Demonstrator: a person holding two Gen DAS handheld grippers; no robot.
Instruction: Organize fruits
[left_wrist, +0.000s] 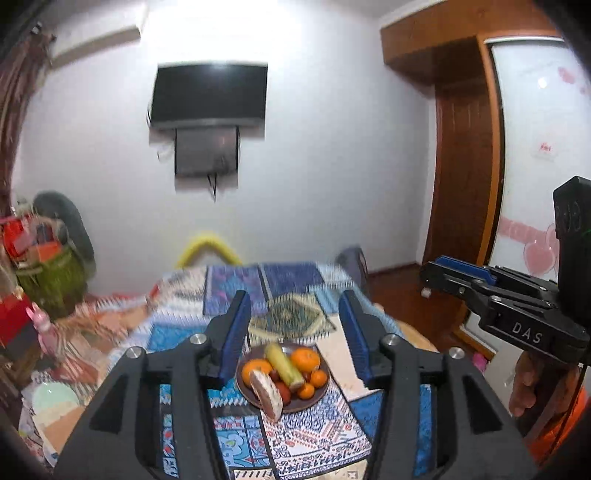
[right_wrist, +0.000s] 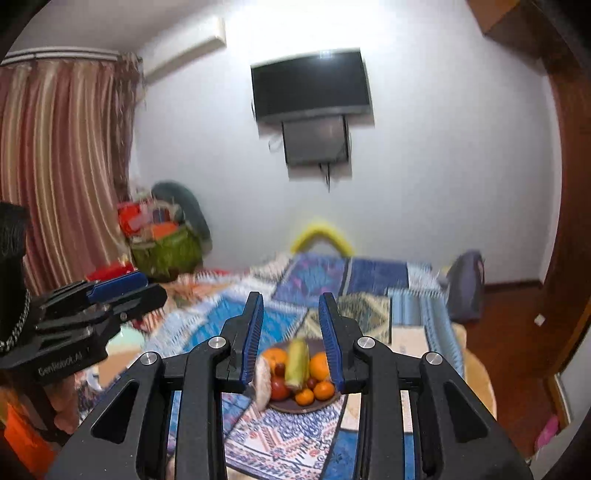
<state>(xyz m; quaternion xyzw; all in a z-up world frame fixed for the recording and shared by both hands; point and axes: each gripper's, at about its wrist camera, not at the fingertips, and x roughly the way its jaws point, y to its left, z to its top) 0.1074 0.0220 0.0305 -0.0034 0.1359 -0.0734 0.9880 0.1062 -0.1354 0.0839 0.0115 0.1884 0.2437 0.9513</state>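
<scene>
A brown plate (left_wrist: 321, 397) on a patterned cloth holds several oranges (left_wrist: 305, 359), a yellow-green corn cob (left_wrist: 284, 363), small red fruits (left_wrist: 282, 389) and a pale wedge of cut fruit (left_wrist: 266, 393) leaning over its near rim. My left gripper (left_wrist: 295, 332) is open and empty, well above and short of the plate. In the right wrist view the plate (right_wrist: 295, 406) with corn (right_wrist: 297, 362) shows between the fingers of my right gripper (right_wrist: 293, 336), also open and empty, held above it. Each gripper shows at the other view's edge.
The patterned cloth (left_wrist: 314, 443) covers a table with a round wooden edge (right_wrist: 480, 376). A TV (left_wrist: 208, 94) hangs on the far wall. A green basket of clutter (right_wrist: 166, 251) stands at the left, a wooden door (left_wrist: 461, 166) at the right, a pale plate (left_wrist: 53, 397) low at the left.
</scene>
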